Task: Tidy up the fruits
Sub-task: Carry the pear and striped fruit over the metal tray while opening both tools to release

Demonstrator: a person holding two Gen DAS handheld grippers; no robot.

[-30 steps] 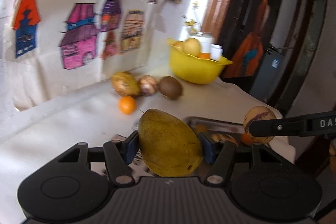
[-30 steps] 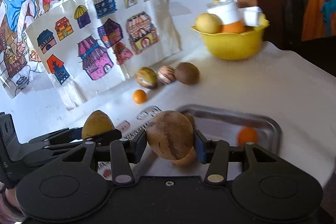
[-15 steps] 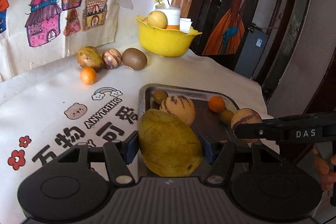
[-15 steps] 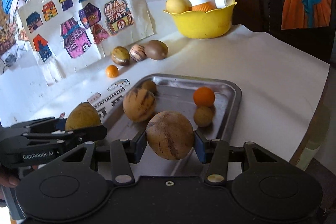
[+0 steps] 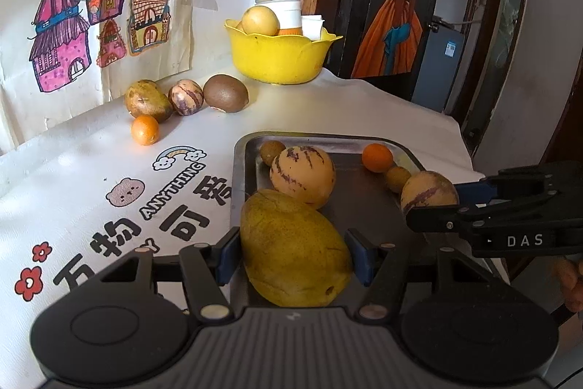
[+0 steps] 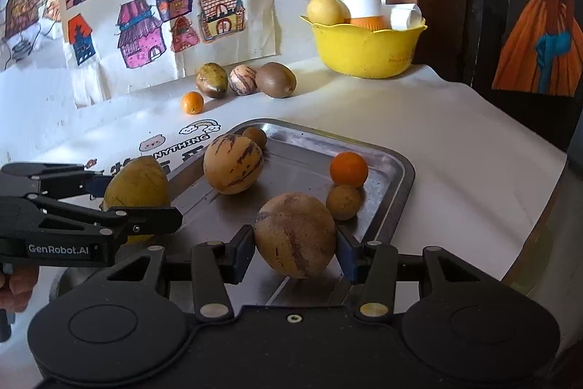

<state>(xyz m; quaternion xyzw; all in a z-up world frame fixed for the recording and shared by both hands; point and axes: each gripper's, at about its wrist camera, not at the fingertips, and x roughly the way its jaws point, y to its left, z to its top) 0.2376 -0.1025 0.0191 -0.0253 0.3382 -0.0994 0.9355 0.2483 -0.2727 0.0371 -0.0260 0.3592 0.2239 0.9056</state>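
The surface (image 6: 455,133) carries a metal tray (image 6: 397,170) near its front edge. Over the tray's left edge, the left gripper (image 5: 293,256) has its jaws closed on a big yellow-green mango (image 5: 291,246). Over the tray's front edge, the right gripper (image 6: 295,252) has its jaws closed on a striped brown melon (image 6: 295,234). Inside the tray lie a second striped melon (image 6: 233,163), an orange (image 6: 348,169) and two little brown fruits (image 6: 343,202).

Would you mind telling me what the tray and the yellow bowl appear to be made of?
The tray looks like metal, probably stainless steel: silvery, brushed, with a rolled rim that reflects the fruit dimly. The yellow bowl looks like moulded plastic: uniform opaque colour, soft sheen, thin scalloped rim, though glazed ware cannot be ruled out.
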